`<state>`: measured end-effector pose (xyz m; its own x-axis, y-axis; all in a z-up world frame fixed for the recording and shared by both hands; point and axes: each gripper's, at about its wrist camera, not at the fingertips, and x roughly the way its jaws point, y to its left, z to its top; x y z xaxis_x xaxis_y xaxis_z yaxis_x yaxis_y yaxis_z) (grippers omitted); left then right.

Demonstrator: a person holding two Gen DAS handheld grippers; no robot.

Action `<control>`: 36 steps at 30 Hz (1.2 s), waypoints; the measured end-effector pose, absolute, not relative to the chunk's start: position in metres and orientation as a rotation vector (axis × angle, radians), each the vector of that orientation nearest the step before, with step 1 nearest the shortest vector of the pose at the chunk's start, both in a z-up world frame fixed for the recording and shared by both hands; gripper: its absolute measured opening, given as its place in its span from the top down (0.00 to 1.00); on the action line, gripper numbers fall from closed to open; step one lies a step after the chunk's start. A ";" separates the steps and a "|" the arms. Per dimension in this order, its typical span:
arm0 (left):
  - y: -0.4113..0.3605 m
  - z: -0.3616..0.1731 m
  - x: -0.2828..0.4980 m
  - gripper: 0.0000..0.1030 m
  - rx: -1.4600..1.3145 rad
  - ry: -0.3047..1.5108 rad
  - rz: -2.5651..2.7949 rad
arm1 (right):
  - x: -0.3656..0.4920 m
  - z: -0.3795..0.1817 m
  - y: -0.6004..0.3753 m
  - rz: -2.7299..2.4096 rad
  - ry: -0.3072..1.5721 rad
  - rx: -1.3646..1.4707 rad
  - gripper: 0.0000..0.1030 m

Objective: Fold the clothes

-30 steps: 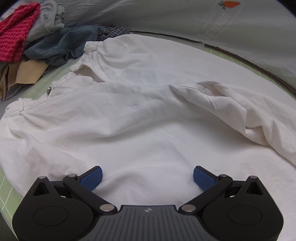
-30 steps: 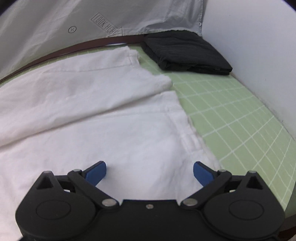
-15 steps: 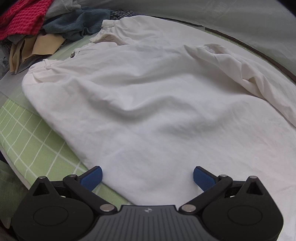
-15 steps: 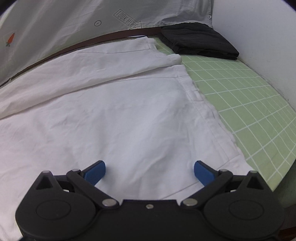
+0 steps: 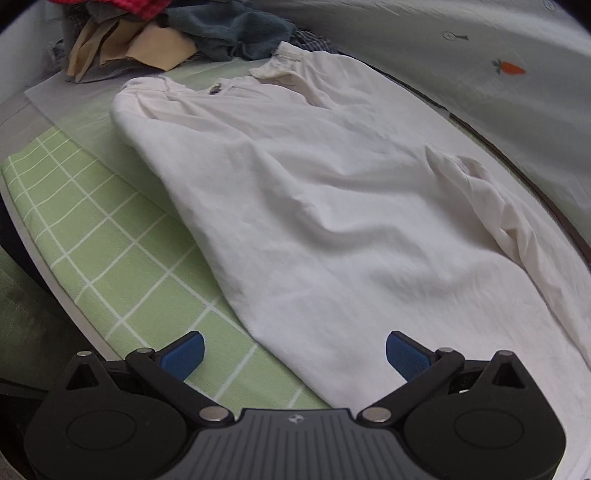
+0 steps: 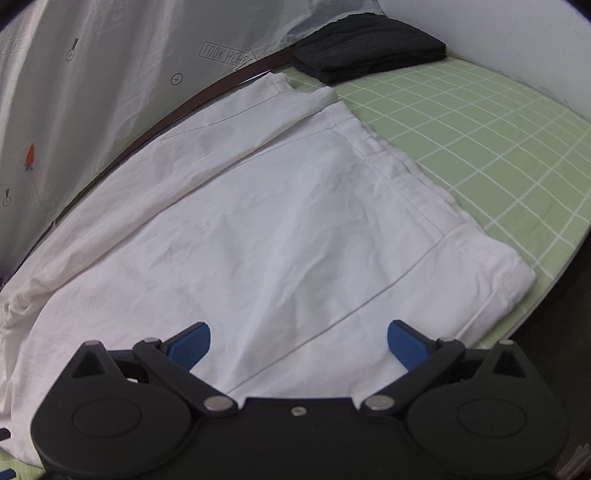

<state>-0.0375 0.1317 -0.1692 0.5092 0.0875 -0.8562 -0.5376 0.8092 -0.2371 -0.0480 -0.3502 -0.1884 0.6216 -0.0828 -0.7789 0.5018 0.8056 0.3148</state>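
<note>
While the white trousers (image 5: 332, 206) lie spread flat across the green checked mat (image 5: 92, 229), I have not made any fold in them yet. One black garment (image 6: 369, 48) already sits folded at the mat's far right corner, and a messy clothes pile (image 5: 177, 33) waits at the far left corner. My left gripper (image 5: 293, 350) and right gripper (image 6: 299, 339) both gape wide, holding nothing. The trousers look thin, soft and wrinkly.
</note>
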 end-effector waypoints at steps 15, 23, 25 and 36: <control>0.240 -0.157 -0.017 0.00 -0.615 0.885 0.511 | -0.076 -0.188 -0.314 -0.451 0.769 0.859 0.00; 0.272 -0.161 0.008 0.00 -0.604 0.893 0.479 | -0.079 -0.189 -0.281 -0.521 0.732 0.883 0.00; 0.277 -0.162 0.013 0.00 -0.605 0.893 0.472 | -0.075 -0.189 -0.277 -0.539 0.730 0.875 0.00; 0.304 -0.161 0.025 0.04 -0.656 0.832 0.497 | -0.067 -0.190 -0.297 -0.742 0.619 0.862 0.00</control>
